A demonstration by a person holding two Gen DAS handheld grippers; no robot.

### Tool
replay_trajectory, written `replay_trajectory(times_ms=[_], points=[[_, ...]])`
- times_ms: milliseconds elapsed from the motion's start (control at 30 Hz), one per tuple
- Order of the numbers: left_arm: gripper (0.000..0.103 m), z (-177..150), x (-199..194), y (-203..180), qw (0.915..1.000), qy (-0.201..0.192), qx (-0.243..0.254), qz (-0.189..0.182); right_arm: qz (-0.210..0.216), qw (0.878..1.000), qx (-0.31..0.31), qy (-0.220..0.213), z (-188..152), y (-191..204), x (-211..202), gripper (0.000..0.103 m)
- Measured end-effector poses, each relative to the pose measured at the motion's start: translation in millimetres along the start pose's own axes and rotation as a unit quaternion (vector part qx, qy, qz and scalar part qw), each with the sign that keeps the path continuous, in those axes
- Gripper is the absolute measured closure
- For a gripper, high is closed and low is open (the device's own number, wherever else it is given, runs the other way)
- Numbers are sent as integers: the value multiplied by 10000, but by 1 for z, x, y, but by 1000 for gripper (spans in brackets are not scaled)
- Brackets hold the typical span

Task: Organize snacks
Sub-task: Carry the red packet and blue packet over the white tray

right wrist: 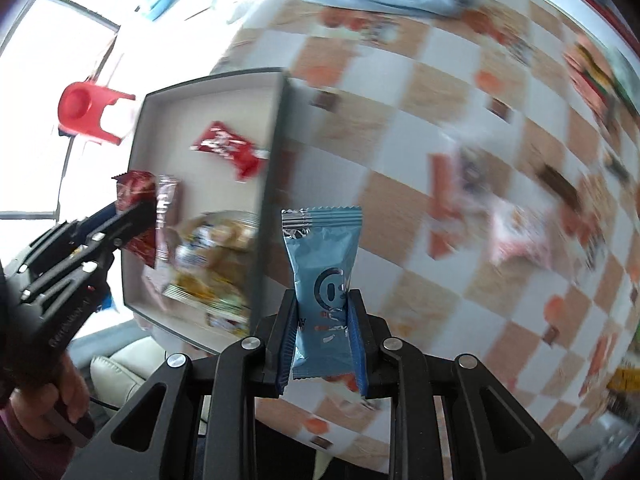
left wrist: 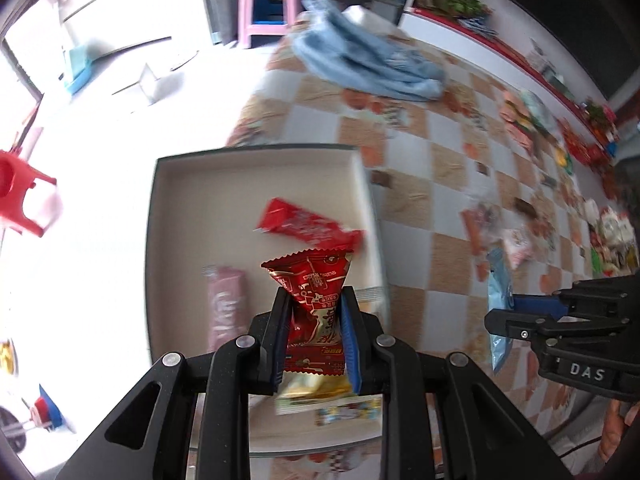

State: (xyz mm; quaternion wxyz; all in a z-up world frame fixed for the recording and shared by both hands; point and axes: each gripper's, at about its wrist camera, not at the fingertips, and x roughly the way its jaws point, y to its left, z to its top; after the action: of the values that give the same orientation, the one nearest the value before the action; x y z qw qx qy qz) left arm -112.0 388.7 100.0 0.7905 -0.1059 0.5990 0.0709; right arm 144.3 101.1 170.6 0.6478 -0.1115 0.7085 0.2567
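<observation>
My left gripper (left wrist: 315, 312) is shut on a red snack packet (left wrist: 312, 280) and holds it above the grey-rimmed white box (left wrist: 256, 176). The box holds a red wrapper (left wrist: 308, 226), a pink bar (left wrist: 226, 304) and yellow packets (left wrist: 320, 394). My right gripper (right wrist: 324, 312) is shut on a blue snack packet (right wrist: 322, 256), over the checkered tablecloth just right of the box (right wrist: 276, 128). The right gripper also shows in the left wrist view (left wrist: 520, 316), and the left gripper in the right wrist view (right wrist: 132, 208).
More loose snacks (left wrist: 516, 236) lie scattered on the checkered tablecloth (left wrist: 432, 152) to the right. A blue cloth (left wrist: 368, 64) lies at the far end. A red stool (left wrist: 24, 200) and a pink stool (left wrist: 266, 12) stand on the floor.
</observation>
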Motion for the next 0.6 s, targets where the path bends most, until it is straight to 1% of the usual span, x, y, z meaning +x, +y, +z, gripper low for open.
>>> replay_trajectory(times_ms=[200,433,500,533,567,600], points=[[77,-9,12,32,9992,189,-302,180,88,9991,-400,117,24,44,16,77],[76,-15,23,49,9978,411,-450,256,252,9977,-567,259,50,78,40,77],[74,-17,24,50,9975,459,-458,275,211,9976,-603,274,54,83,44,77],[71,-18,25,51,9974,481,-458,263,191,9975,-616,287,55,84,44,77],[56,-20,25,51,9974,497,-452,246,179,9973,-639,315,56,86,46,77],[35,-22,25,52,9973,508,-457,275,175,9971,-657,340,56,87,48,76]])
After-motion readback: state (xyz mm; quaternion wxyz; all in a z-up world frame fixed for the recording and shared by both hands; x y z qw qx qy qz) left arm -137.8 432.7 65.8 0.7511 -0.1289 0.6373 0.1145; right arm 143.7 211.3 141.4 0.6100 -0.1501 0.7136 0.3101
